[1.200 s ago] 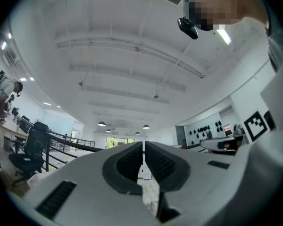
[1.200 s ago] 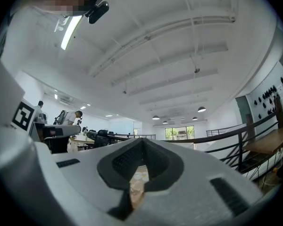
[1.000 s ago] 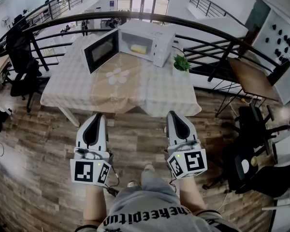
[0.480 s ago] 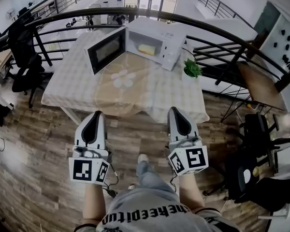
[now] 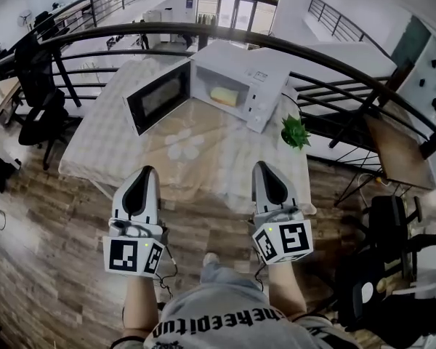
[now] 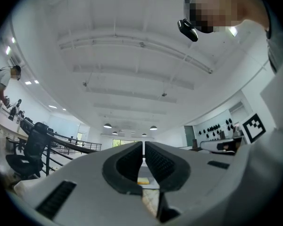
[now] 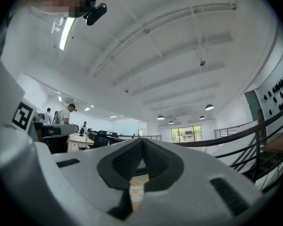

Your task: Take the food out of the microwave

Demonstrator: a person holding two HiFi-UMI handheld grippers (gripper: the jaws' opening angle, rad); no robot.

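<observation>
The step in hand was the approach: both grippers hung out over the table's (image 5: 225,158) near edge, well short of the microwave (image 5: 241,70), which stood at the far edge with its door (image 5: 158,97) swung wide toward the far left corner. The food (image 5: 224,96), a pale yellow block, lay inside the lit cavity, untouched. The left gripper (image 5: 143,174) had its jaws drawn together to a thin seam with nothing between them, and the right gripper (image 5: 264,169) was likewise closed and empty. The next move, as I judged it, called for carrying one gripper across the table's bare middle to the cavity mouth and parting its jaws before entry, since closed jaws could not take the block. The middle of the table offered open room. The tighter spots were the open door on the left, the small potted plant (image 5: 295,131) near the far right corner, and the cavity's walls, which left little play for sideways motion.
</observation>
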